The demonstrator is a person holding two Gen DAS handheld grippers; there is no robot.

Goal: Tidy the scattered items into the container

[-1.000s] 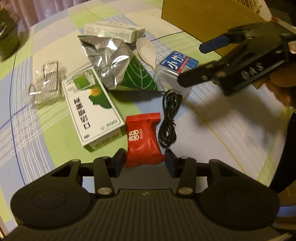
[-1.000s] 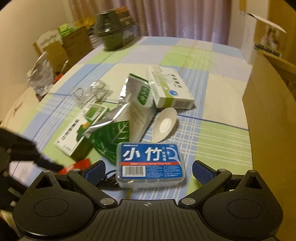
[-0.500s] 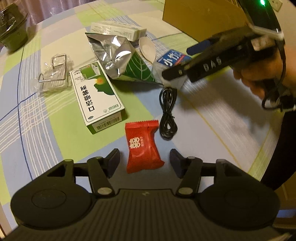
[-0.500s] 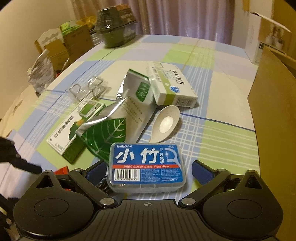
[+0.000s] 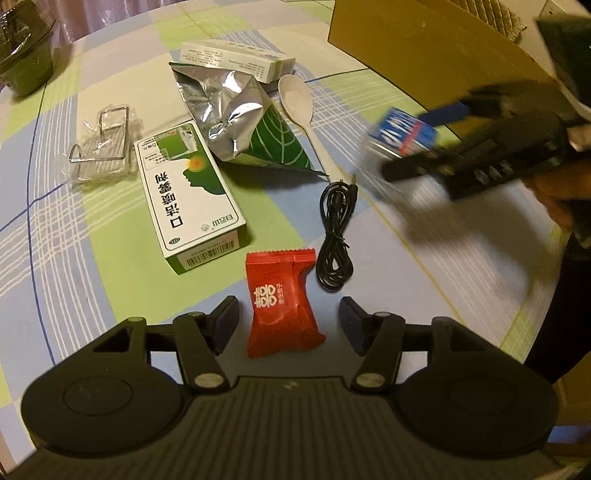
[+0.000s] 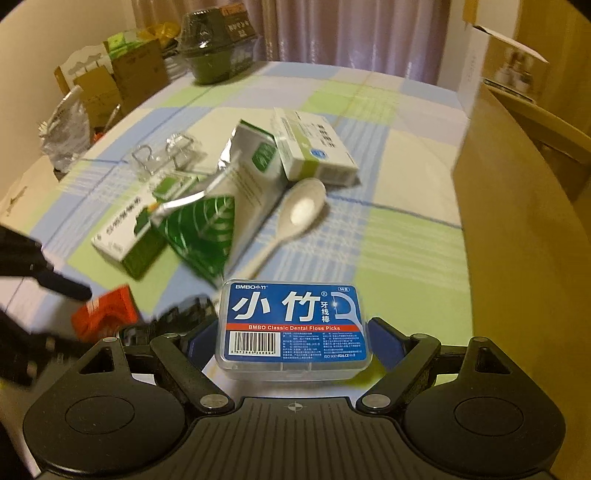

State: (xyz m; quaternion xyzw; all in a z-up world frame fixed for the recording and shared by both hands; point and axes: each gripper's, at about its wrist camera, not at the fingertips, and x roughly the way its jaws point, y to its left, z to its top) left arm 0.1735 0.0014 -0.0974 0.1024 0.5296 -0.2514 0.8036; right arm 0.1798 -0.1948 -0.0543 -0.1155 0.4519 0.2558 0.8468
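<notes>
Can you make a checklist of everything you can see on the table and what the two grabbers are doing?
Surface: checked tablecloth, round table.
Job's things: red packet, green box, foil bag, spoon, white box, wire rack in plastic, cardboard box.
Clutter: dark bowl at far edge.
Grippers: left gripper jaws closing, either side of red packet, not touching it; right gripper holds floss box, lifted.
Cables: coiled black cable beside red packet.
Surroundings: curtain, cartons.
</notes>
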